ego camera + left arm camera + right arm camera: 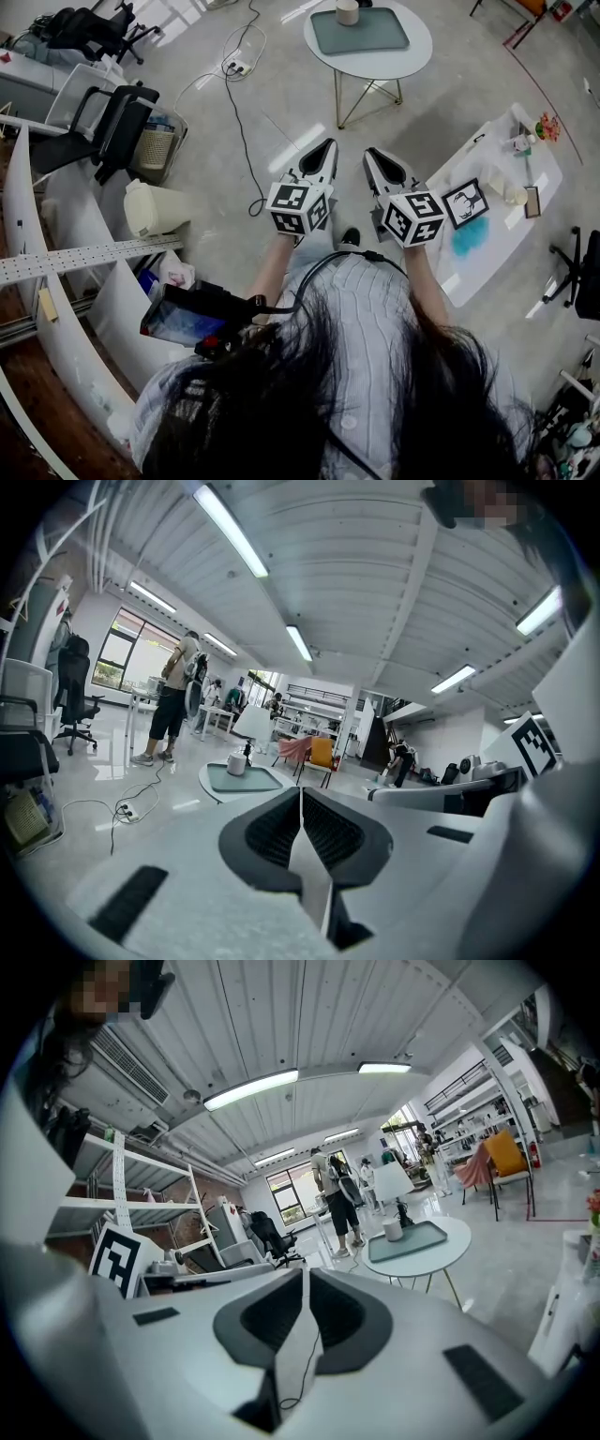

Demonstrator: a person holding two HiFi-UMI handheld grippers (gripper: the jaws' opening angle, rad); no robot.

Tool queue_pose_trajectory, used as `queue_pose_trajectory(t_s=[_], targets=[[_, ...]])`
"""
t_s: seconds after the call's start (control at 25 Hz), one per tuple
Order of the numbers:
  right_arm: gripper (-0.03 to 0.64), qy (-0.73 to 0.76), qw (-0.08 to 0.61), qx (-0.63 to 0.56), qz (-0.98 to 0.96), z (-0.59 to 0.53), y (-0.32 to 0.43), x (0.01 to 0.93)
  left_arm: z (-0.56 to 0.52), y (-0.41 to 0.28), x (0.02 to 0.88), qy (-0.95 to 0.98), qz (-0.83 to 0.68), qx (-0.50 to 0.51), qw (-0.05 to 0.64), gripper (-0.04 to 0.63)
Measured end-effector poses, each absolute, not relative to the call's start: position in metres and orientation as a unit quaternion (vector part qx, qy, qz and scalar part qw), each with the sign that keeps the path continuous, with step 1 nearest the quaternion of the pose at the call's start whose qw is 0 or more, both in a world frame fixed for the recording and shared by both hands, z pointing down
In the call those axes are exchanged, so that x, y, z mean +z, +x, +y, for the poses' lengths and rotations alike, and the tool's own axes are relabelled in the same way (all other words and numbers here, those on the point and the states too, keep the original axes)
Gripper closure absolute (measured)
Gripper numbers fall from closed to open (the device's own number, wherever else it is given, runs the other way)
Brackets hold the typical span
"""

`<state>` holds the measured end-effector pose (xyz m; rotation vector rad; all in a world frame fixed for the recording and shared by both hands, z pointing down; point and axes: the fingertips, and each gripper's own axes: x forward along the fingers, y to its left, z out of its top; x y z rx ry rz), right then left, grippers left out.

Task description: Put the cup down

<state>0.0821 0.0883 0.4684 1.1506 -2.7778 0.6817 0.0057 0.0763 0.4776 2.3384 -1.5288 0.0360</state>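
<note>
A small pale cup [348, 11] stands on a teal tray [360, 31] on a round white table [412, 58], far ahead across the floor. I hold both grippers out side by side, level and aimed towards that table, well short of it. The left gripper [326, 146] is shut with nothing between its jaws. The right gripper [371, 155] is shut and empty too. In the left gripper view the cup [236, 762] shows beyond the shut left gripper [301, 790]. In the right gripper view the cup [392, 1230] sits on the tray [418, 1239], right of the shut right gripper [306, 1272].
A long white table [487, 248] with a blue cloth and small items stands at the right. Office chairs [105, 127], a pale bin [150, 207] and white shelving fill the left. A black cable [239, 117] runs over the floor. A person [174, 700] stands far off.
</note>
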Motion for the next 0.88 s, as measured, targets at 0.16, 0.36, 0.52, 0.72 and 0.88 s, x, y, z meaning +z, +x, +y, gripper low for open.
queue_pose_trajectory(t_s=[0.16,0.36,0.52,0.72,0.88], targets=[[0.571,0.367,0.030,0.218,-0.904,0.095,0.084,0.468,0.082,0.013,0.480,0.826,-0.537,0.014,0.172,0.577],[0.574,0.360,0.037,0.213,-0.907,0.098,0.084,0.468,0.085,0.014,0.479,0.823,-0.541,0.011,0.172,0.577],[0.574,0.356,0.040,0.212,-0.909,0.100,0.083,0.469,0.086,0.011,0.479,0.821,-0.545,0.008,0.171,0.577],[0.574,0.357,0.041,0.212,-0.909,0.100,0.085,0.470,0.085,0.015,0.479,0.822,-0.543,0.008,0.171,0.577],[0.574,0.359,0.042,0.212,-0.908,0.098,0.089,0.471,0.083,0.020,0.478,0.825,-0.539,0.009,0.171,0.577]])
